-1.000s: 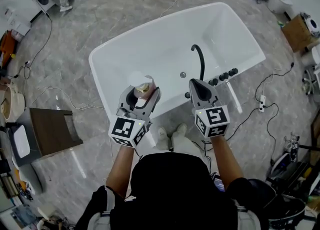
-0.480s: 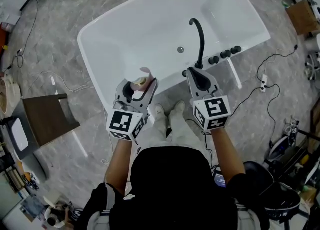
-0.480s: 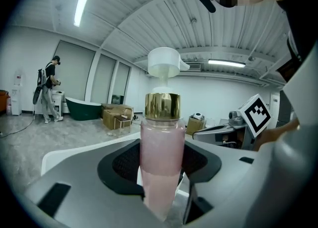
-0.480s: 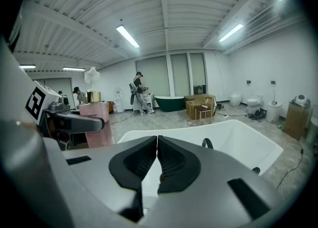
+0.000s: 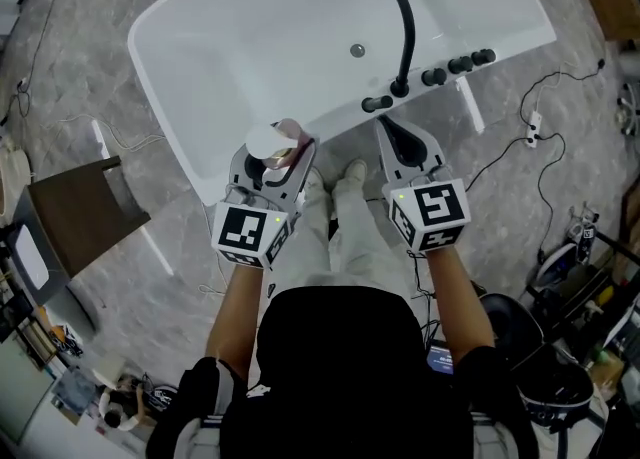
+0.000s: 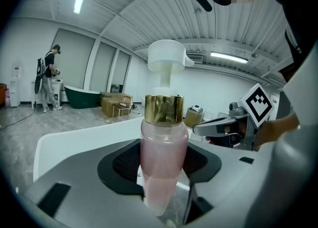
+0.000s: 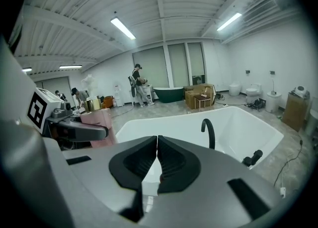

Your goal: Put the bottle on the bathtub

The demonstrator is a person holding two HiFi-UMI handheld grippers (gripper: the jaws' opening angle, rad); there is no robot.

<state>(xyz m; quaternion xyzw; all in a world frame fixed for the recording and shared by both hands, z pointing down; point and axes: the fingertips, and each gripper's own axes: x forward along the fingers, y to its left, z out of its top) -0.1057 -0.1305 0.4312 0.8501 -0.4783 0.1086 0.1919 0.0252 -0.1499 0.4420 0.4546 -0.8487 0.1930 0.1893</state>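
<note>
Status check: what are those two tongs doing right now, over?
Left tongs shut on pink bottle, upright by tub rim. Right tongs shut, empty. Black tap stands aside, no obstruction.

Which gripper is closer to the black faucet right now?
Right. The right gripper, shut and empty, sits just short of the faucet base at the bathtub near rim; the left gripper, clamped on the pink bottle, is off to the faucet's left.
</note>
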